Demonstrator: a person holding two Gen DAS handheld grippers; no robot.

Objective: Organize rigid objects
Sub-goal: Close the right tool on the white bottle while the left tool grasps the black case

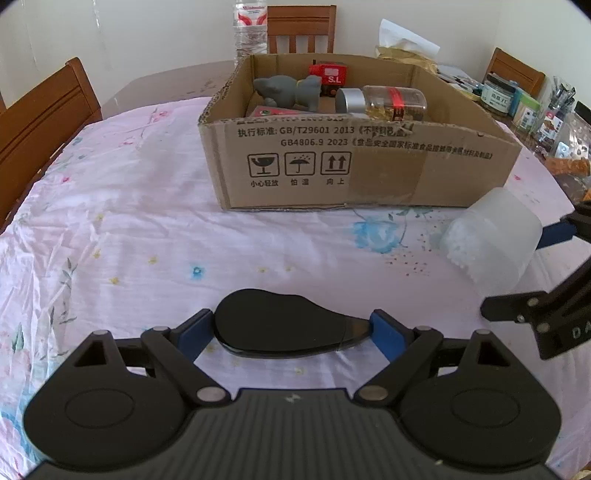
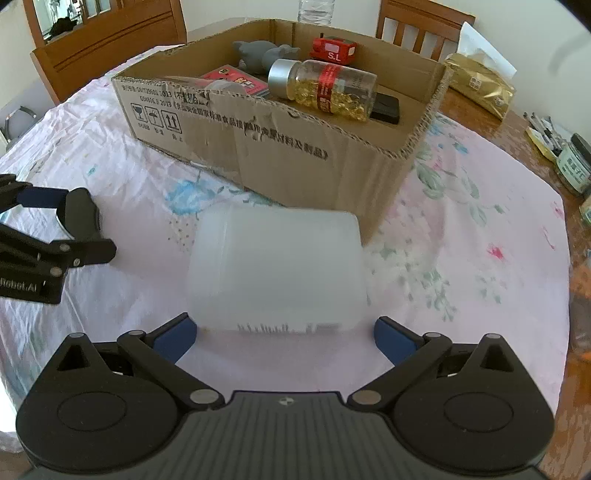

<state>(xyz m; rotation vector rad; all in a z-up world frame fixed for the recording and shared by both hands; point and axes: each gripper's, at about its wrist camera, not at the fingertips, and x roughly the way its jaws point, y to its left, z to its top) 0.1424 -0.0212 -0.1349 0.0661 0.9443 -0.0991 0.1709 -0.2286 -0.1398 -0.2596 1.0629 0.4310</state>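
My left gripper (image 1: 291, 326) is shut on a flat black oval object (image 1: 280, 323), held just over the floral tablecloth in front of the cardboard box (image 1: 369, 173). My right gripper (image 2: 284, 330) is shut on a translucent white plastic jar (image 2: 277, 269), near the box's front corner; the jar also shows in the left wrist view (image 1: 491, 240). The box holds a grey animal figure (image 1: 288, 90), a red toy train (image 1: 328, 74), a capsule bottle (image 2: 325, 86), a red packet (image 2: 236, 79) and a black item (image 2: 386, 107).
Wooden chairs (image 1: 40, 122) stand around the table. A water bottle (image 1: 250, 29) stands behind the box. A gold packet (image 2: 480, 85) and several jars and small items (image 1: 528, 103) crowd the right edge of the table.
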